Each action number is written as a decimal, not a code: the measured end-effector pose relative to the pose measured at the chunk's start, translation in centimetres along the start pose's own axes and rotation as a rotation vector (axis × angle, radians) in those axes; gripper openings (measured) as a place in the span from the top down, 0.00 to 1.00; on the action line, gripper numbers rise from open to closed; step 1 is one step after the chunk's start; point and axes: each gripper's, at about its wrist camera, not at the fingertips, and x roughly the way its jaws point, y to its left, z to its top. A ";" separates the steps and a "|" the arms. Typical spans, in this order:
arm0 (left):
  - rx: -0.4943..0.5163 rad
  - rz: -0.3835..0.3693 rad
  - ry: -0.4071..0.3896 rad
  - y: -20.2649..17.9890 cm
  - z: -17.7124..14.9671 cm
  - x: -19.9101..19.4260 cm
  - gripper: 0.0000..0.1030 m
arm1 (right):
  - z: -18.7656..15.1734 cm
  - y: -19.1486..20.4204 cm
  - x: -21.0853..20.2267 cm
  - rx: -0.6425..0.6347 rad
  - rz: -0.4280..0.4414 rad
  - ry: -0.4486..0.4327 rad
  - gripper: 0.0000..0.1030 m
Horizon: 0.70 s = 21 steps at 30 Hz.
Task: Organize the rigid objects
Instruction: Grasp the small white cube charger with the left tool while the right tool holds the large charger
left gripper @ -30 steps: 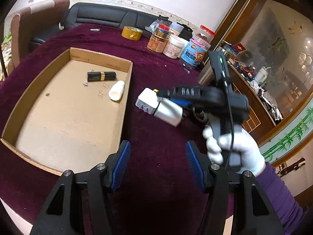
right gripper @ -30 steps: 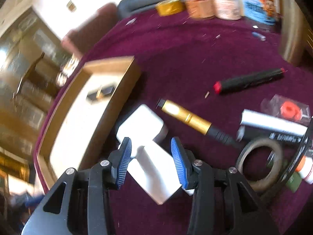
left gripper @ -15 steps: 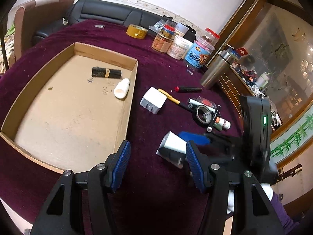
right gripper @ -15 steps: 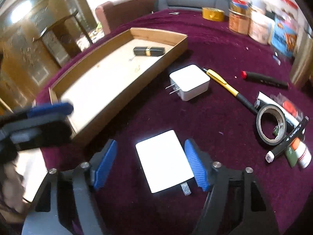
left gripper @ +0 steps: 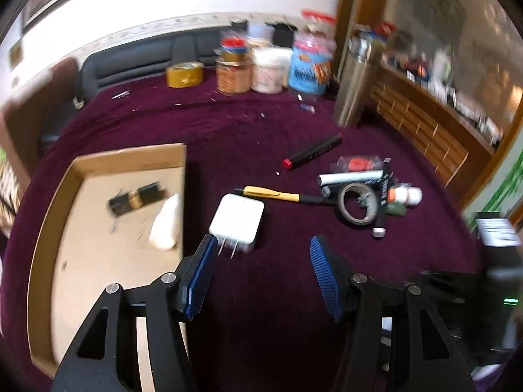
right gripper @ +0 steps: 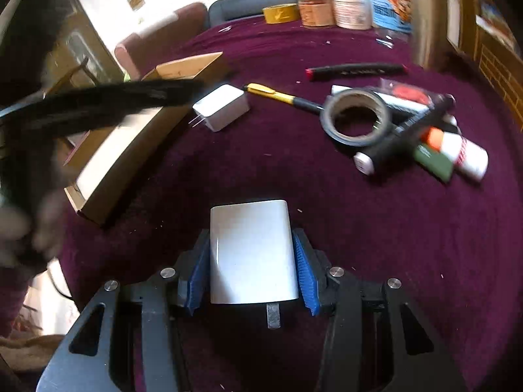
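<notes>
My right gripper (right gripper: pixel 251 271) is shut on a white charger block (right gripper: pixel 251 248), its blue pads against both sides, its prong pointing back. A second white charger (left gripper: pixel 237 219) lies on the maroon cloth just ahead of my left gripper (left gripper: pixel 261 274), which is open and empty; it also shows in the right wrist view (right gripper: pixel 222 106). The cardboard tray (left gripper: pixel 49 196) at the left holds a black-and-gold tube (left gripper: pixel 137 196) and a small white bottle (left gripper: pixel 165 225). The blurred left gripper arm crosses the tray (right gripper: pixel 124 150) in the right wrist view.
A gold pen (left gripper: pixel 278 194), red-capped black marker (left gripper: pixel 313 152), tape roll (left gripper: pixel 358 204), markers and small bottles (left gripper: pixel 405 196) lie right of the charger. Jars (left gripper: pixel 268 70), a yellow tape roll (left gripper: pixel 184 75) and a steel flask (left gripper: pixel 351 94) stand at the back.
My right gripper has closed on the white charger block that lay between its open fingers. My left gripper has swung forward, bringing the second charger close to its fingertips.
</notes>
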 end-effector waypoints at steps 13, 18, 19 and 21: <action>0.329 0.218 0.113 -4.0 0.4 8.6 0.53 | -0.1 -1.0 -0.3 0.034 0.050 -0.027 0.54; 0.298 0.126 0.137 -4.2 0.3 6.7 0.94 | -0.1 -1.1 -0.3 0.037 0.051 -0.029 0.54; 0.298 0.132 0.133 -4.2 0.0 6.5 0.93 | -0.1 -1.0 -0.2 0.034 0.048 -0.030 0.54; 0.314 0.170 0.104 -4.3 -0.2 6.0 0.93 | -0.4 -1.1 -0.5 0.030 0.045 -0.030 0.54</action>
